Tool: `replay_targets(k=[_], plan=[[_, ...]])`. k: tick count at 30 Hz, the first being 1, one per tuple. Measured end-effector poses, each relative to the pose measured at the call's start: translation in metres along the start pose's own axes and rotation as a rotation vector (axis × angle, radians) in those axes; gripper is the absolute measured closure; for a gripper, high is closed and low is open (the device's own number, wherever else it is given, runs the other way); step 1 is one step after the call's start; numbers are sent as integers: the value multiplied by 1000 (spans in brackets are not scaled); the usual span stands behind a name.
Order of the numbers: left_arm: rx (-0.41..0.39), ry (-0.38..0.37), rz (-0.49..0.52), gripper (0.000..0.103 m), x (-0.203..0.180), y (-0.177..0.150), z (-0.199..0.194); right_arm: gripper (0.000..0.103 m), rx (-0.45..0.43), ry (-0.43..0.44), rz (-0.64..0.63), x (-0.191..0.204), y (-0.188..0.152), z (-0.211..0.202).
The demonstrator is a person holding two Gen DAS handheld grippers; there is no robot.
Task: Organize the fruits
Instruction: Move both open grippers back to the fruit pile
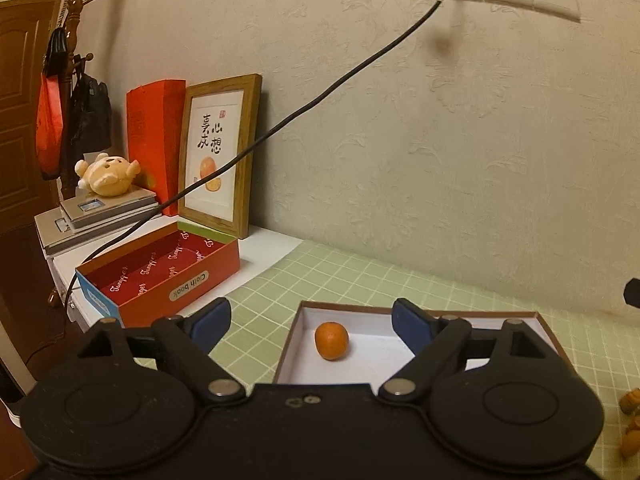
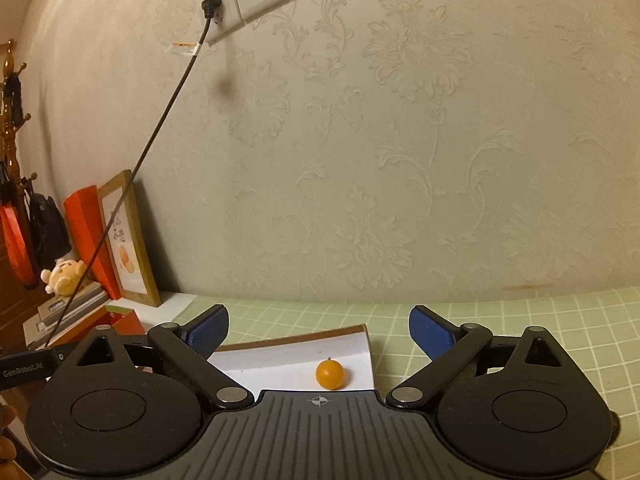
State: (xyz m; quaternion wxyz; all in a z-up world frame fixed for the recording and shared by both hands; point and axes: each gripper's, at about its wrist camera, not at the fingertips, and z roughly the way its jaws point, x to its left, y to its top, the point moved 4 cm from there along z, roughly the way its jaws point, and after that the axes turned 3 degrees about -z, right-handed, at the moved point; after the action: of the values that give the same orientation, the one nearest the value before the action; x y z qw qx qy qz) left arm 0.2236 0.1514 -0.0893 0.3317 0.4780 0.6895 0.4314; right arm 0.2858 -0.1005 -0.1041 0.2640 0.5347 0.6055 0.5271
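Showing both grippers' fingers wide, left gripper (image 1: 310, 322), right gripper (image 2: 319, 330), tray (image 1: 460, 314) edges hidden, fruit (image 1: 331, 341) free

Orange fruit (image 1: 331, 340), white-lined tray (image 1: 460, 317), green checked tablecloth (image 1: 360, 276), red box (image 1: 192, 280)

The left gripper (image 1: 310, 322) is tipped gently downward with its jaws spread wide; the blue pads (image 1: 210, 322) face each other across an open gap and press on nothing. The right gripper (image 2: 319, 330) is held at a similar shallow downward tilt, its jaws even wider, the blue pads (image 2: 432, 330) likewise clear of any contact. Both black linkage arms are splayed outward from their round pivots. At the lower left edge of the right wrist view, part of a fingertip (image 2: 6, 446) shows, blurred.
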Motion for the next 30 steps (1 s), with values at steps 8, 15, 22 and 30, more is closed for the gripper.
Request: replay_targets(k=[8, 15, 22, 30], plan=[[6, -28, 43, 21, -11, -7, -31, 0, -3, -14, 5, -14, 5, -35], [-7, -56, 72, 13, -29, -10, -57, 0, 8, -20, 16, -27, 5, -65], [-21, -113, 116, 7, -59, -19, -84, 0, -7, -37, 16, -46, 6, -97], [12, -264, 207, 24, -115, -48, -95, 0, -40, -123, 68, -92, 4, -131]])
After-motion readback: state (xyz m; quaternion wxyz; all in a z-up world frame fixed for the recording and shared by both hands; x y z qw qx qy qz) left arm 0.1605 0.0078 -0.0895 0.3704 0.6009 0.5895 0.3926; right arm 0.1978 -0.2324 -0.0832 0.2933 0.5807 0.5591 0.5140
